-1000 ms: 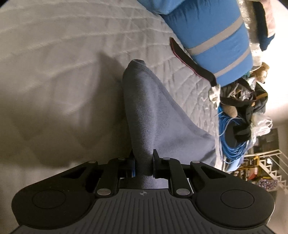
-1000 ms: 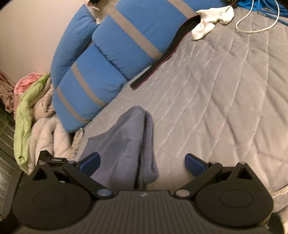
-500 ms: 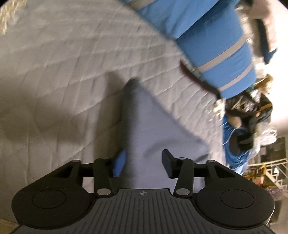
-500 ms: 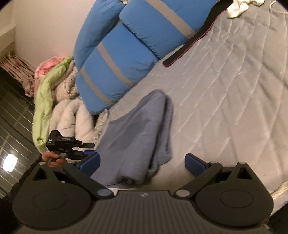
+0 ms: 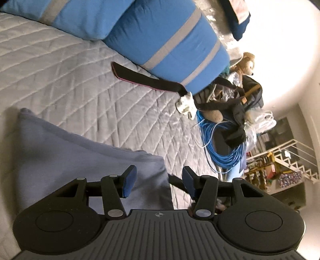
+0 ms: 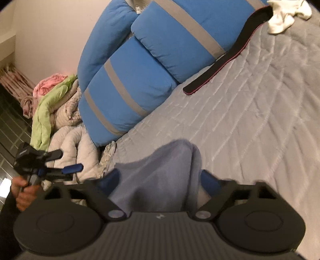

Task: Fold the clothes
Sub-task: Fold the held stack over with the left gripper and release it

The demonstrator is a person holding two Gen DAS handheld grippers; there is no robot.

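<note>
A blue-grey garment (image 5: pixel 80 156) lies folded on the grey quilted bed (image 5: pixel 80 80). My left gripper (image 5: pixel 159 184) hovers open above the garment's near corner, nothing pressed between its blue pads. In the right wrist view the garment's (image 6: pixel 160 166) rolled fold sits between the fingers of my right gripper (image 6: pixel 160 178), whose jaws are closing around it; the blurred pads stand at the fold's sides without clearly pressing. The left gripper (image 6: pixel 50 166) also shows at the far left there, held by a hand (image 6: pixel 24 192).
Blue pillows with grey stripes (image 6: pixel 130 90) line the bed's head, with a black strap (image 6: pixel 220 64) and a white sock (image 6: pixel 284 18) beside them. A pile of blankets (image 6: pixel 60 112) lies off the bed's side. Coiled blue cable (image 5: pixel 220 144), bags and a plush toy (image 5: pixel 246 64) crowd the other side.
My left gripper let go of the garment, opened and rose away to the side. My right gripper moved forward over the fold, and its jaws narrowed around it.
</note>
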